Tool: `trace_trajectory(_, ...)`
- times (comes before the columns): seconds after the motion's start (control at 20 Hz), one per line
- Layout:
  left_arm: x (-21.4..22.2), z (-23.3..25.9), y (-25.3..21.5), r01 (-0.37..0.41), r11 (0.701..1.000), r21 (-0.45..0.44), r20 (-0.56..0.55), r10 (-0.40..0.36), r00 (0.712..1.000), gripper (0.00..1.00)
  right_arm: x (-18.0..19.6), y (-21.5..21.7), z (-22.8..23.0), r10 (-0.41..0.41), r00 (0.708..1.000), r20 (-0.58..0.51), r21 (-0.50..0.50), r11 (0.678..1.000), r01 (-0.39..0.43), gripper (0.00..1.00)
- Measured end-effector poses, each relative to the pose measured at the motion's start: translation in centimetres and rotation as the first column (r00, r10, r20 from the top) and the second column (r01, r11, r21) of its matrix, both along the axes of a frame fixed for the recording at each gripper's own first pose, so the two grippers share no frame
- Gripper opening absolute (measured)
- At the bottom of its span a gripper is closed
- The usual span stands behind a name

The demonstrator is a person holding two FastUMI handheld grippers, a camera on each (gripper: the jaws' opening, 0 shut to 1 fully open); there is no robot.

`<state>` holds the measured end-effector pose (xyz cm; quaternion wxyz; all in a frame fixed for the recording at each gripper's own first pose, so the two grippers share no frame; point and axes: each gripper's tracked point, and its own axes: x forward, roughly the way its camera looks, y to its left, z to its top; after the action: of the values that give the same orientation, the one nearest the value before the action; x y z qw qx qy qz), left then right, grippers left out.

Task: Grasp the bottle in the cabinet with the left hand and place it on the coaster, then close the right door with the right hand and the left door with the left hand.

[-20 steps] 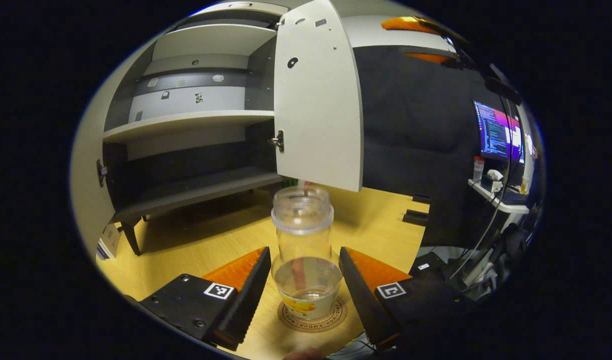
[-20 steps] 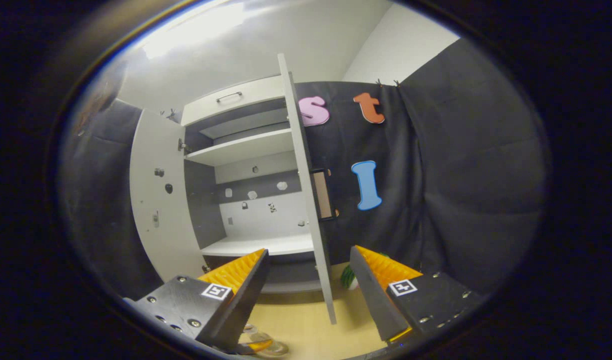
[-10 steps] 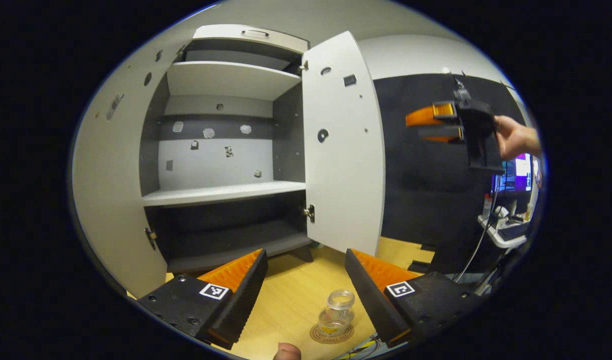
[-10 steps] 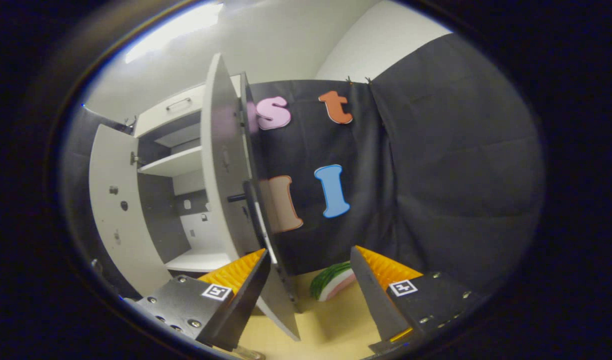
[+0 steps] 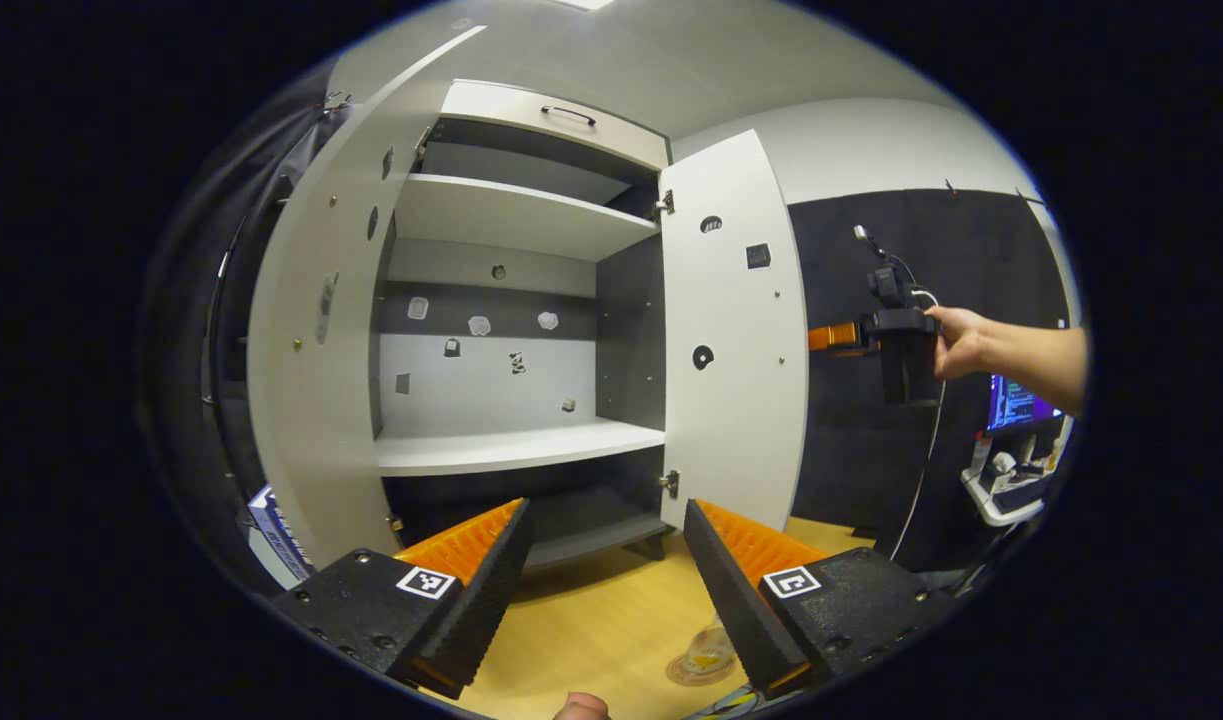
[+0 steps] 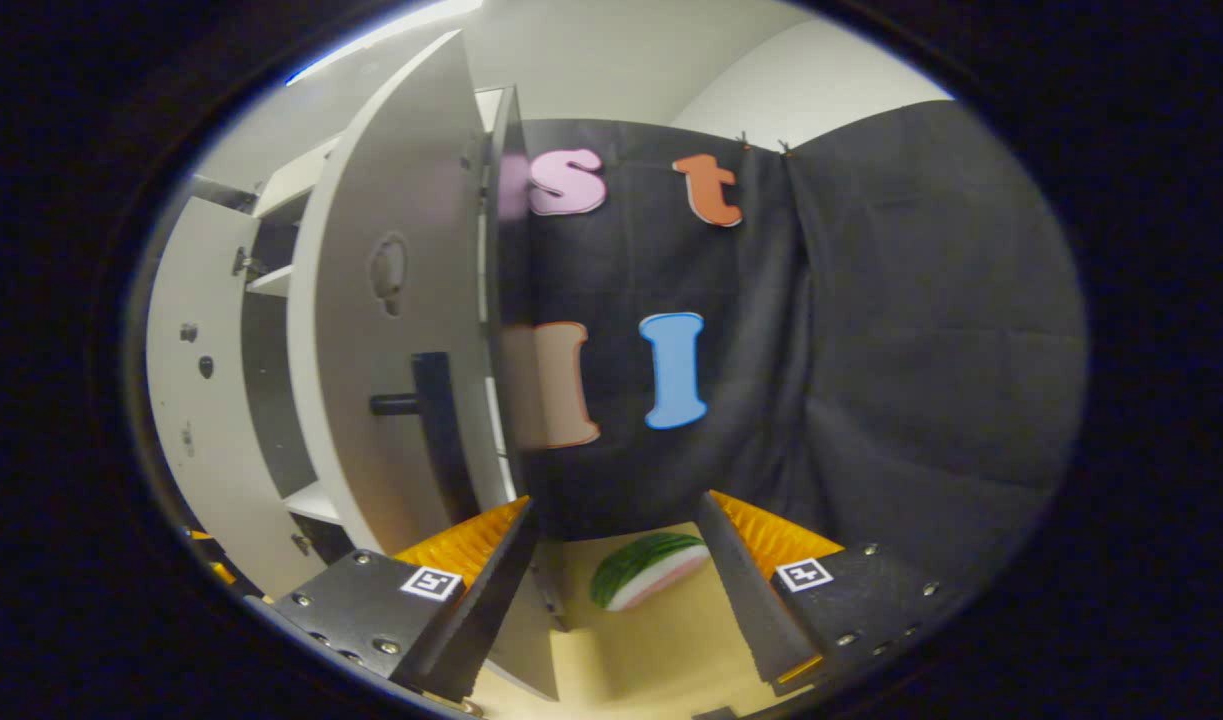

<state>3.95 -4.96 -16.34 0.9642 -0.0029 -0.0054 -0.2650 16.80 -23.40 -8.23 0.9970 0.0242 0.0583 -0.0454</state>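
The clear bottle (image 5: 713, 645) stands on the round coaster (image 5: 685, 673) on the wooden tabletop, low in the left gripper view and partly hidden by a finger. My left gripper (image 5: 606, 590) hangs open above and behind it, holding nothing. The white cabinet (image 5: 516, 450) has both doors open: the left door (image 5: 311, 350) and the right door (image 5: 736, 340). A hand holds my right gripper (image 5: 821, 338) at the right door's outer side. In the right gripper view that gripper (image 6: 611, 580) is open, with the door's outer face (image 6: 391, 330) and dark handle (image 6: 433, 410) close on its left.
A toy watermelon slice (image 6: 646, 570) lies on the tabletop by the black cloth wall. A small box (image 5: 271, 520) leans beside the cabinet's left foot. A side shelf with a monitor (image 5: 1011, 470) and a hanging cable (image 5: 921, 480) are at the far right.
My left gripper has let go of the bottle and drawn back and up, leaving it on the coaster. My right gripper has come round to the right door's outer face.
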Motion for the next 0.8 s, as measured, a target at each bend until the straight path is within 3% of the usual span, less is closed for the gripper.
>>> trace_trajectory(0.05,-0.3,-0.1,1.1,-0.026,1.000,0.017,0.010,0.026,1.000,0.96,0.4,0.2,0.3,0.005,1.000,0.015,-0.041,0.999,-0.004,0.89)
trace_trajectory(0.1,-0.7,0.0,1.9,-0.043,0.999,0.021,0.013,0.043,0.999,0.96,0.2,0.2,0.4,0.002,1.000,0.014,-0.057,0.998,-0.001,0.93)
trace_trajectory(0.3,-2.4,-0.7,4.4,-0.068,0.998,0.018,-0.013,0.068,0.998,0.96,0.3,1.2,-0.1,0.026,0.999,-0.027,-0.046,0.999,-0.027,0.87)
trace_trajectory(0.35,-2.7,-0.8,5.1,-0.080,0.996,0.029,-0.018,0.080,0.997,0.97,0.3,1.5,0.2,0.035,0.999,-0.022,-0.050,0.998,-0.036,0.92)
trace_trajectory(0.5,-3.9,-0.4,6.7,-0.092,0.994,0.064,-0.011,0.093,0.996,0.98,0.0,2.6,0.0,0.061,0.998,-0.016,-0.025,0.998,-0.061,0.91)
trace_trajectory(0.8,-5.8,0.4,7.9,-0.119,0.992,0.049,-0.016,0.120,0.993,0.97,0.6,7.4,-0.1,0.174,0.985,-0.005,-0.001,0.985,-0.174,0.92)
